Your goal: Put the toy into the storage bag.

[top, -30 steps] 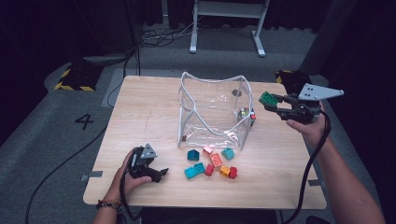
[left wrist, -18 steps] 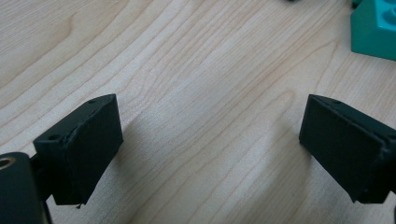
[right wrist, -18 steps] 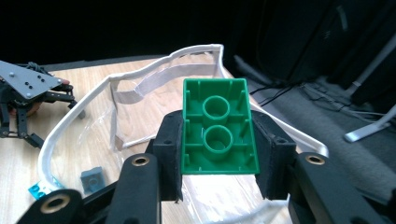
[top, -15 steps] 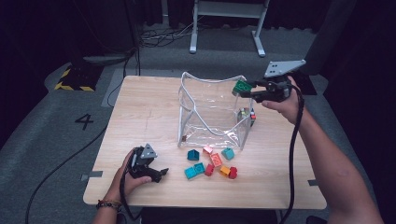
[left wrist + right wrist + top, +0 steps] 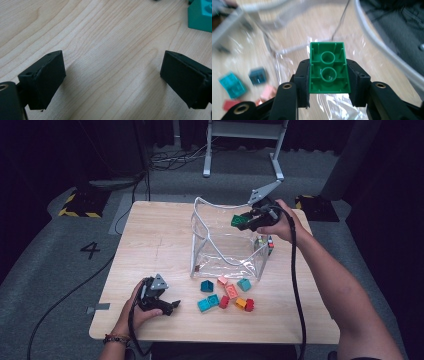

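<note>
A green brick (image 5: 329,70), underside with two round tubes facing the camera, is clamped between the pads of my right gripper (image 5: 328,82). From above, that right gripper (image 5: 247,221) holds the green brick (image 5: 239,220) over the open top of the clear plastic bag (image 5: 225,242), near its right rim. My left gripper (image 5: 170,307) rests low on the table at the front left, jaws wide apart. In the left gripper view its pads (image 5: 43,77) frame bare wood, with a teal brick (image 5: 201,15) at the upper right corner.
Several loose bricks lie in front of the bag: dark teal (image 5: 206,285), light blue (image 5: 207,303), pink (image 5: 231,291), red (image 5: 249,305), orange (image 5: 240,303) and teal (image 5: 244,284). A small multicoloured block (image 5: 264,242) sits by the bag's right side. The wooden table (image 5: 150,240) stands on grey floor.
My right gripper carried the green brick leftward from beyond the bag's right side to above the bag's opening. The left gripper stayed where it was.
</note>
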